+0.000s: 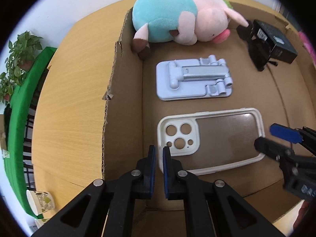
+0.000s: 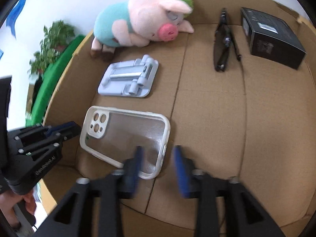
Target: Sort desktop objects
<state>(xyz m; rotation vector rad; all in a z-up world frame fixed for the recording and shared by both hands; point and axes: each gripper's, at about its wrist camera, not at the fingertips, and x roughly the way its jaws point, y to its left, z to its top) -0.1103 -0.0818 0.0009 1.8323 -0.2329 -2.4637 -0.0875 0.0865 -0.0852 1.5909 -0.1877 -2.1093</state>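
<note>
A clear phone case with a white rim (image 1: 211,140) (image 2: 126,136) lies flat in a cardboard tray (image 1: 126,90) (image 2: 209,118). Behind it lies a folded pale blue phone stand (image 1: 193,79) (image 2: 128,78), then a plush pig in a teal shirt (image 1: 177,17) (image 2: 142,23). My left gripper (image 1: 159,154) (image 2: 65,129) is nearly shut and empty, by the case's camera end. My right gripper (image 2: 158,154) (image 1: 270,136) is open, its fingers straddling the case's other end, just above it.
A black box (image 1: 276,41) (image 2: 272,37) and a black folded tripod-like item (image 1: 254,45) (image 2: 225,39) lie at the tray's far right. The tray sits on a wooden table (image 1: 69,108). A paper cup (image 1: 39,201) stands at the table's near left. Green chair and plants are beyond.
</note>
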